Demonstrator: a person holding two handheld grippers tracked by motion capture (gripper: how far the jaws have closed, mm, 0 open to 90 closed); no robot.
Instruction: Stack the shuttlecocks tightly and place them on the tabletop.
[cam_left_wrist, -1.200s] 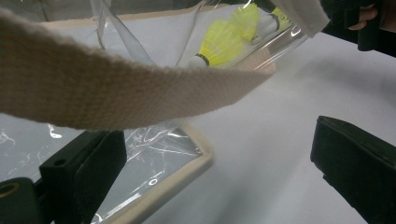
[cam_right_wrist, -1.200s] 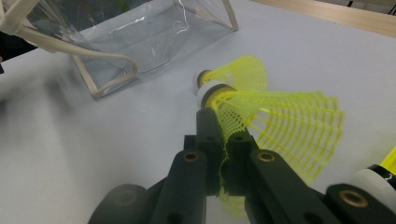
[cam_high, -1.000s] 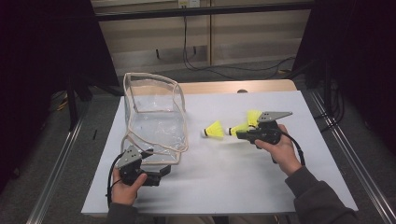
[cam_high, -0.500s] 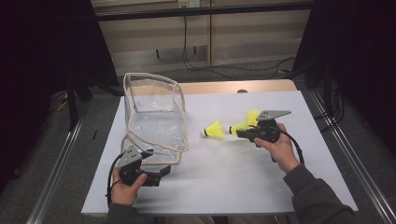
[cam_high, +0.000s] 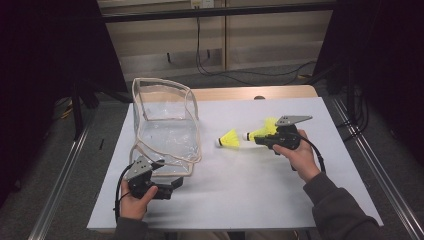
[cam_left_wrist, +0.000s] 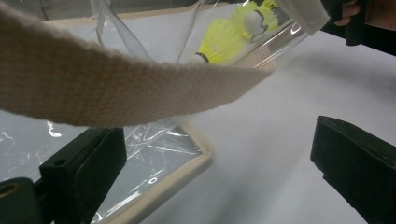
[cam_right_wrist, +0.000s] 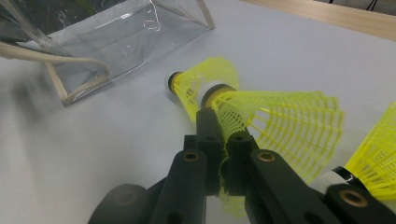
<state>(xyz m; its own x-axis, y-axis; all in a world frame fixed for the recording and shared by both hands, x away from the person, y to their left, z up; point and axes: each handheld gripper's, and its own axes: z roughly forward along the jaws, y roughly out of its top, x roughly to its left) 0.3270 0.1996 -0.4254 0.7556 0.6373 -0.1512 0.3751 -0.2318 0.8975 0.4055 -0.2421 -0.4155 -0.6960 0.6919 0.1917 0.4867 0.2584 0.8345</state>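
A clear plastic bag (cam_high: 165, 135) with beige trim stands on the white table (cam_high: 240, 195) at the left. My left gripper (cam_high: 172, 186) rests at its near corner, open. The bag's trimmed edge (cam_left_wrist: 187, 158) lies between the wide-apart jaws, beside the left one, and a beige strap (cam_left_wrist: 116, 88) crosses above. My right gripper (cam_high: 260, 137) is shut on the net skirt of a yellow shuttlecock (cam_right_wrist: 275, 116), held just above the table. A second yellow shuttlecock (cam_high: 230, 139) lies loose just beyond the held one's cork, between it and the bag. A third (cam_right_wrist: 373, 154) shows at the gripper's right.
The table's wooden far edge (cam_high: 250, 93) runs behind the white sheet. Metal rails (cam_high: 365, 155) flank the table on both sides. Open white surface lies between the two hands.
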